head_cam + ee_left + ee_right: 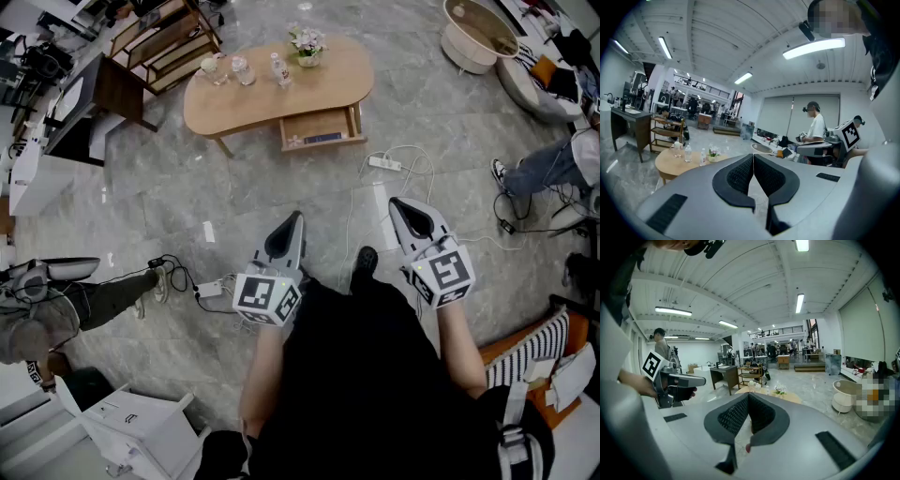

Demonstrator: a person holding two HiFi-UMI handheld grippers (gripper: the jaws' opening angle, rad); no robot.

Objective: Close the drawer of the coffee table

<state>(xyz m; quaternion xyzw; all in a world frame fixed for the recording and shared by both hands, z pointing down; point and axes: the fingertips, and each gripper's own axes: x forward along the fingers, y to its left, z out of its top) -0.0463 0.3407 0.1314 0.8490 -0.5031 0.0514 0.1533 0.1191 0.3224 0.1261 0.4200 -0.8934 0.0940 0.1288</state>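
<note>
Wood drawer [322, 127]: pulled out of the near side of the table [234, 105], with its open front facing both tools.
Position: well apart from both tools. Between them lies floor [187, 187] carrying a power strip [384, 162] and cables [417, 164].
Left tool [292, 225]: jaws fully together, nothing between them.
Right tool [407, 210]: jaws fully together, nothing held.
Handling (judged): a rigid box on guides. It is probably light and should slide under a steady push, so no grasp is needed.
Contact point (judged): the centre of the drawer front, pressed with the closed tips. Pushing off-centre may skew the drawer in its guides.
Caution (judged): bottles [244, 68] and a flower pot [307, 44] stand on the table top. The table looks light, and a hard shove could shake it and tip them.
</note>
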